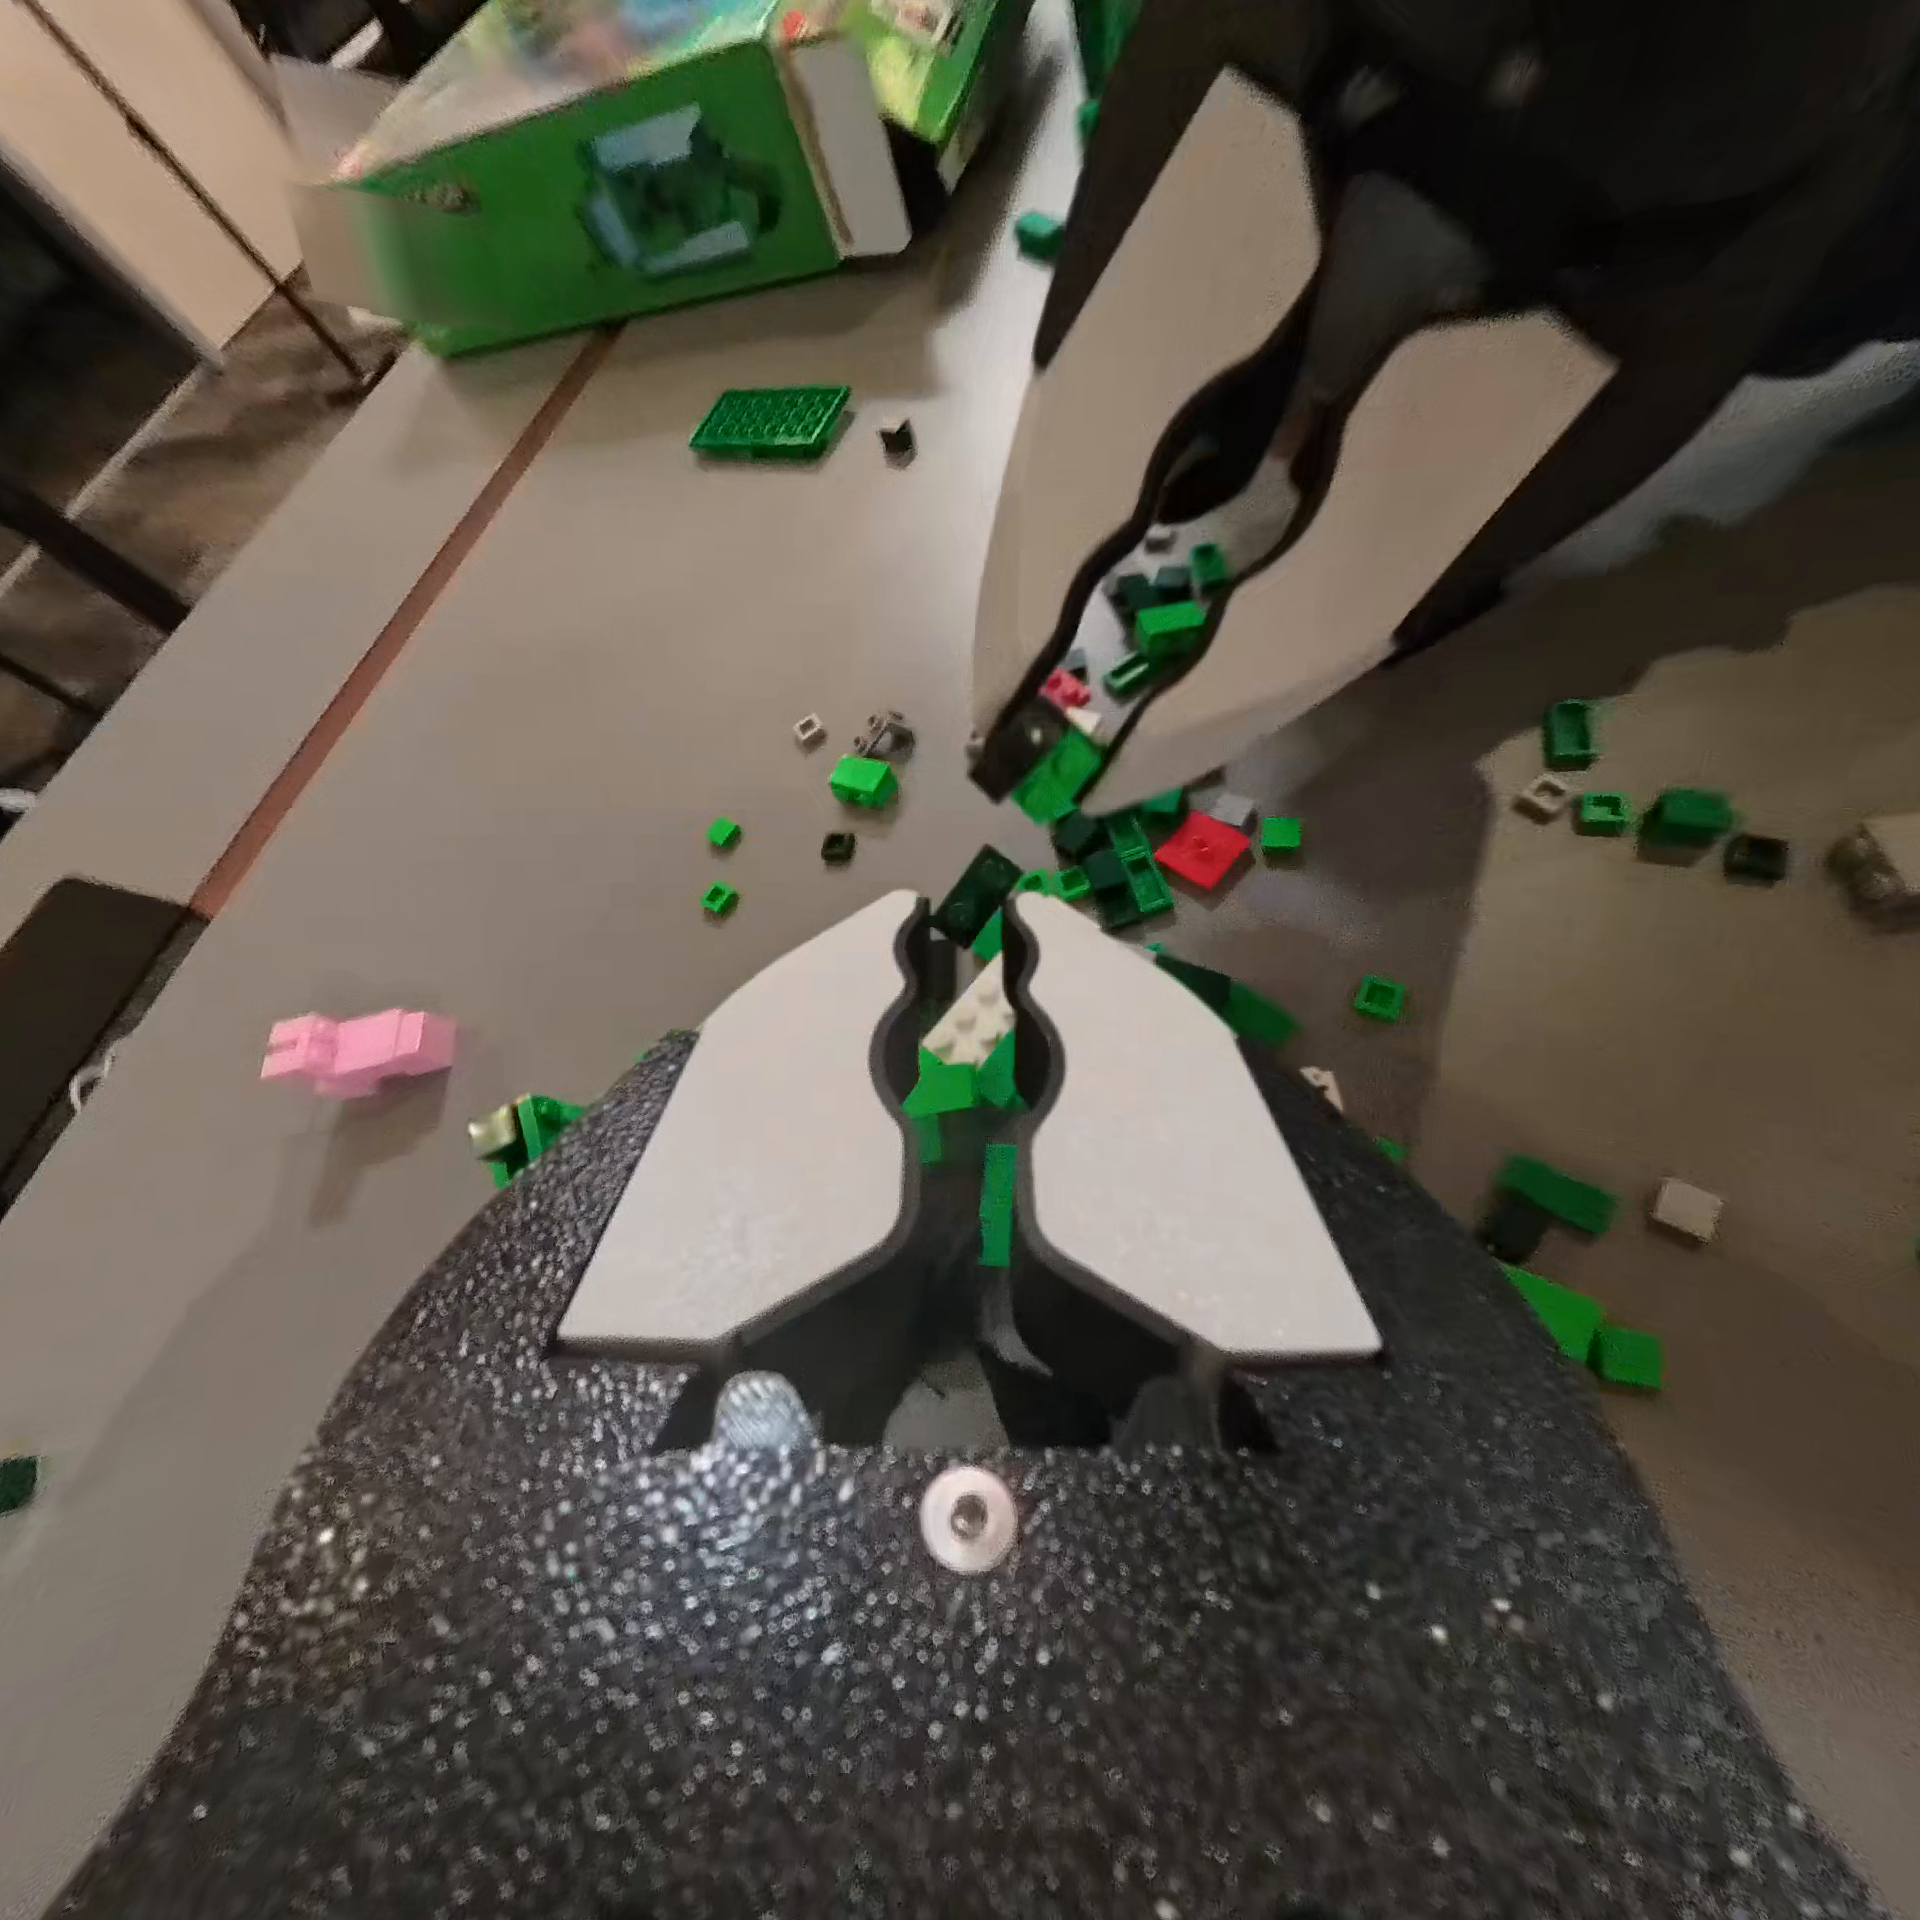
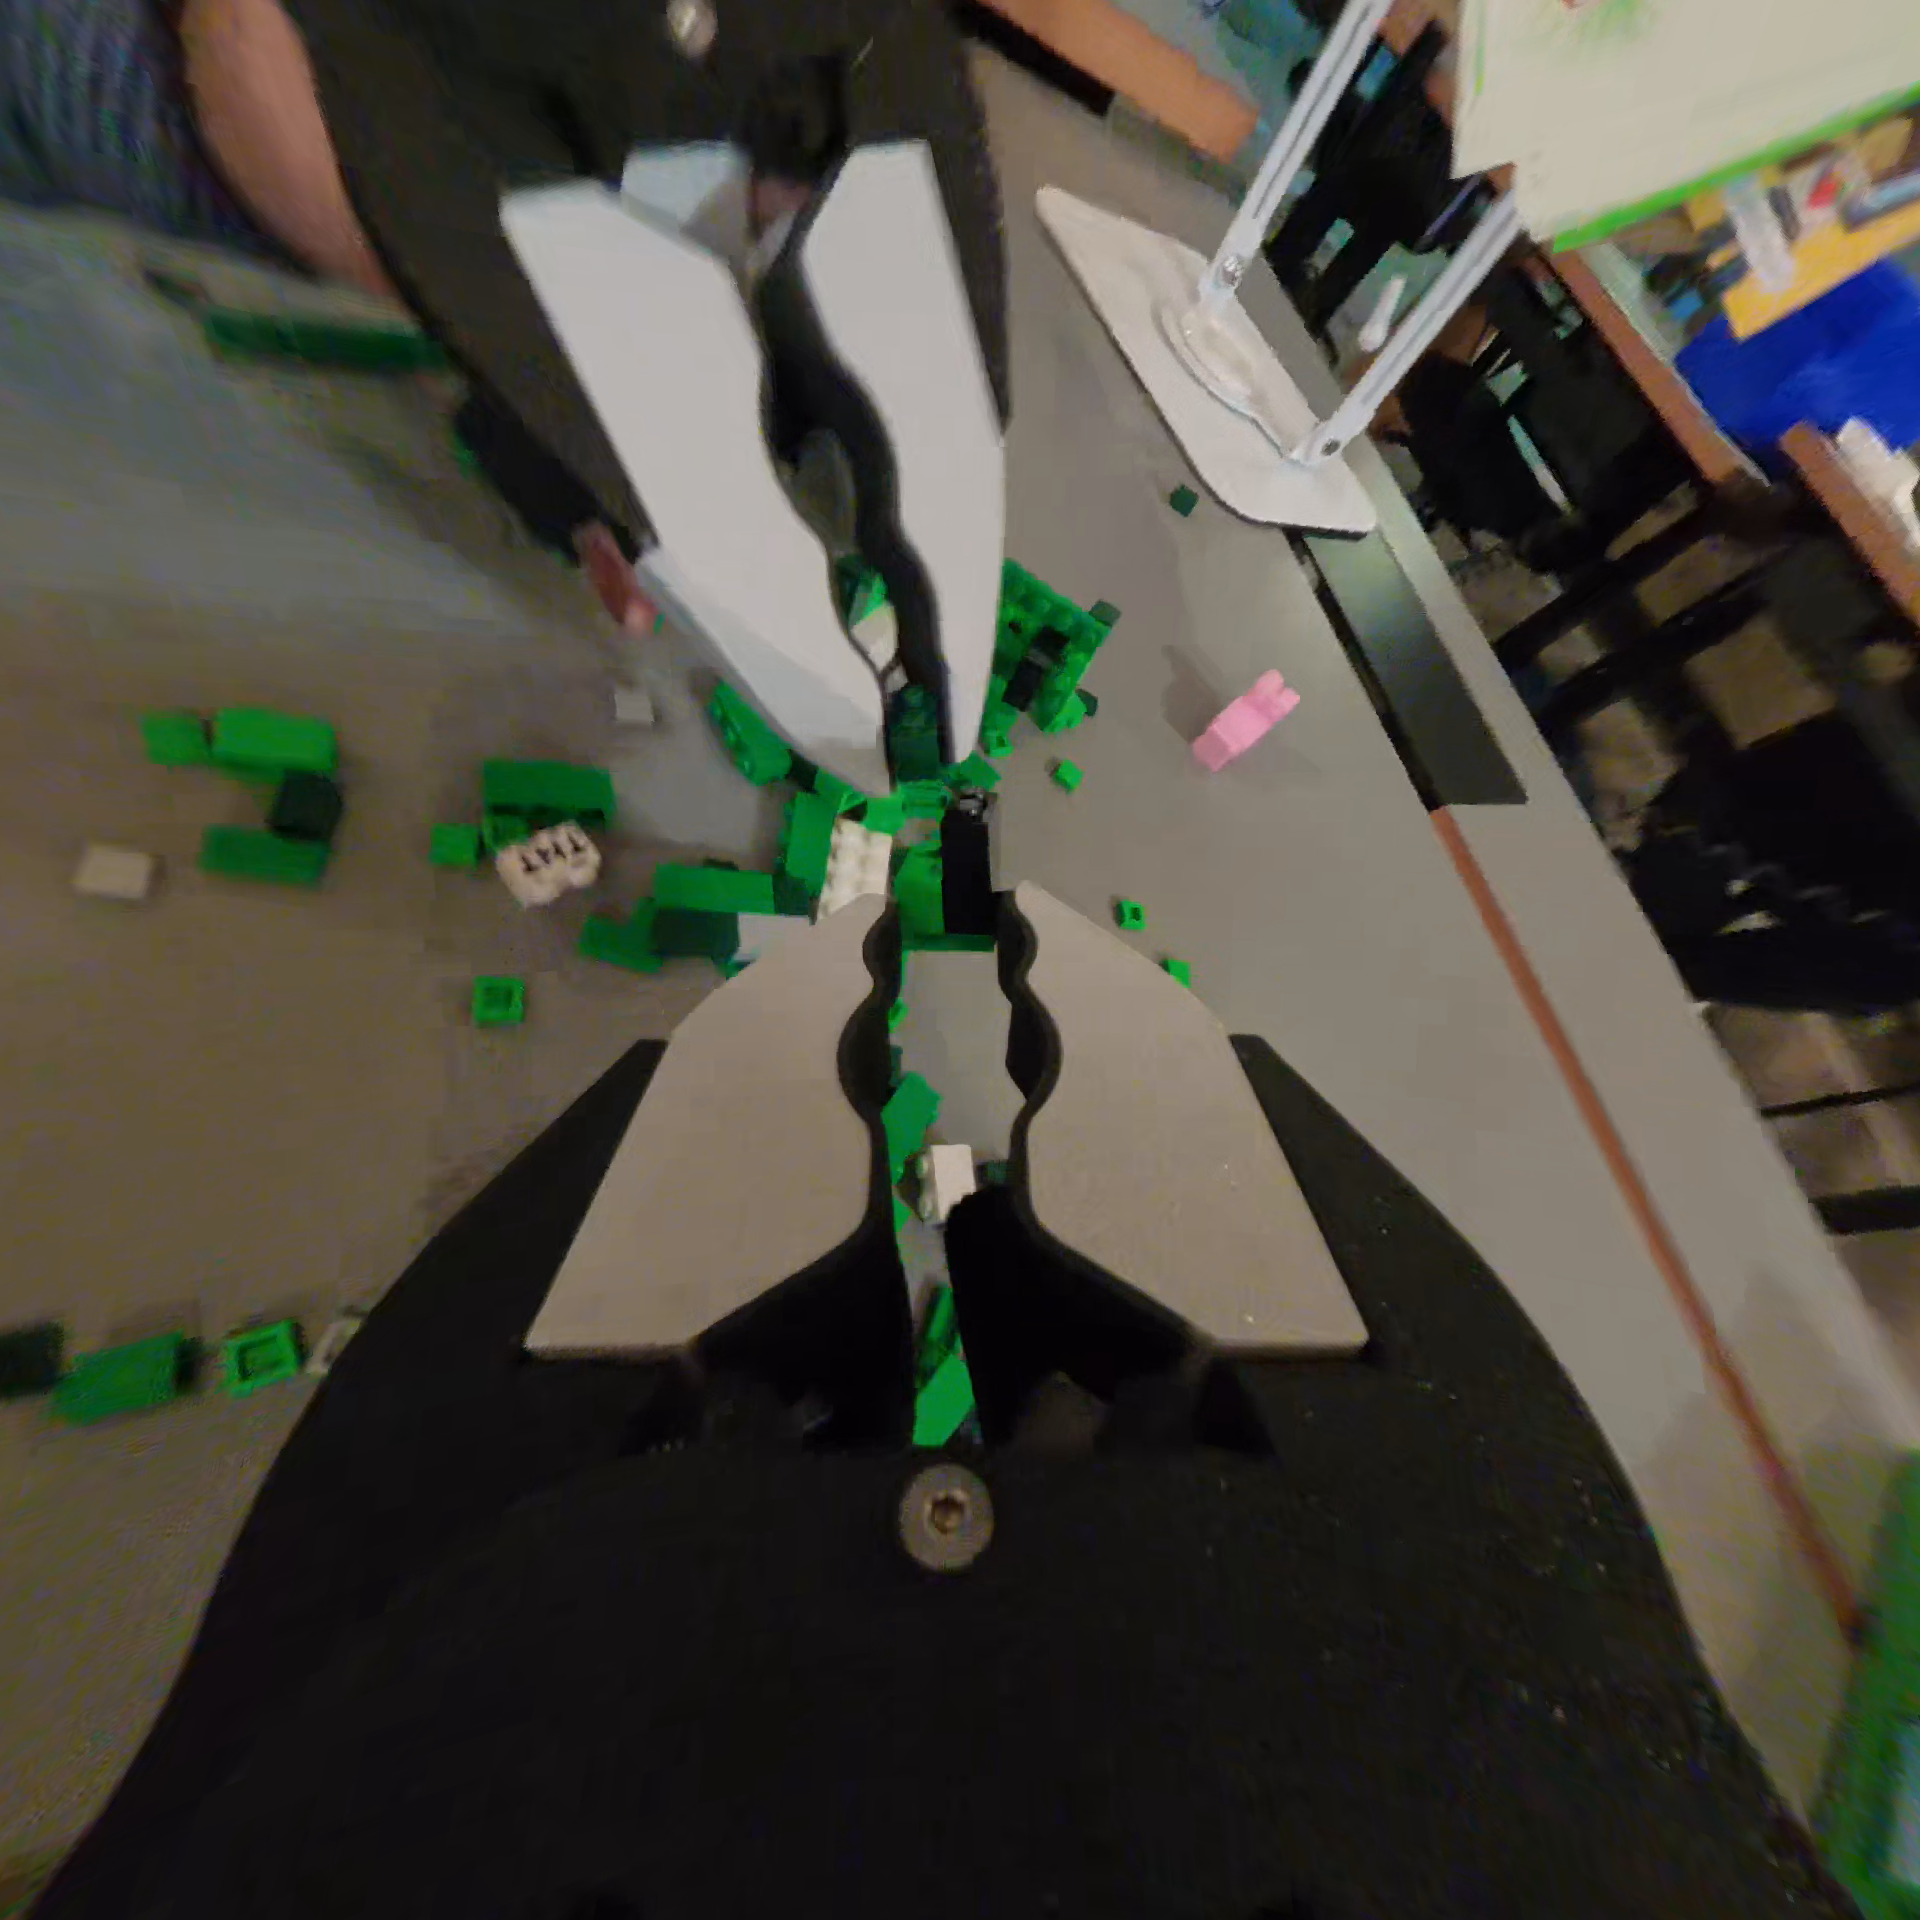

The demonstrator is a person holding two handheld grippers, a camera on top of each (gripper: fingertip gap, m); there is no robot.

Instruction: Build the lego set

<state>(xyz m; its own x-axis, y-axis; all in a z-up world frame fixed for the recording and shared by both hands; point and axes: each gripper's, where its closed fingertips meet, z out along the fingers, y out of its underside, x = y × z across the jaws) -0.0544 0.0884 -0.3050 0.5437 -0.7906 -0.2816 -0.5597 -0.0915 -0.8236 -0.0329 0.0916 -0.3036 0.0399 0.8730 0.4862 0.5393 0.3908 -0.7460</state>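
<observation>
Loose green, dark green, white and black Lego pieces (image 1: 1117,883) are scattered on the grey table (image 1: 520,727). My left gripper (image 1: 966,914) is shut on a dark green brick (image 1: 977,891) just above the pile. In the right wrist view it (image 2: 916,743) comes down from above with that dark green brick (image 2: 914,727) at its tips. My right gripper (image 2: 954,902) is closed on an upright black brick (image 2: 966,868) with green pieces beside it. In the left wrist view it (image 1: 1049,779) reaches in from the upper right, tips close to my left gripper's.
A pink pig figure (image 1: 358,1049) lies left of the pile and also shows in the right wrist view (image 2: 1242,722). A green plate (image 1: 771,421) and a green box (image 1: 623,208) lie farther back. A red tile (image 1: 1202,847) sits in the pile. A white stand base (image 2: 1205,384) sits near the table edge. My left and right fingertips are right by each other. Between my right fingertips and the red tile (image 1: 1202,847) there is roughly 5 cm.
</observation>
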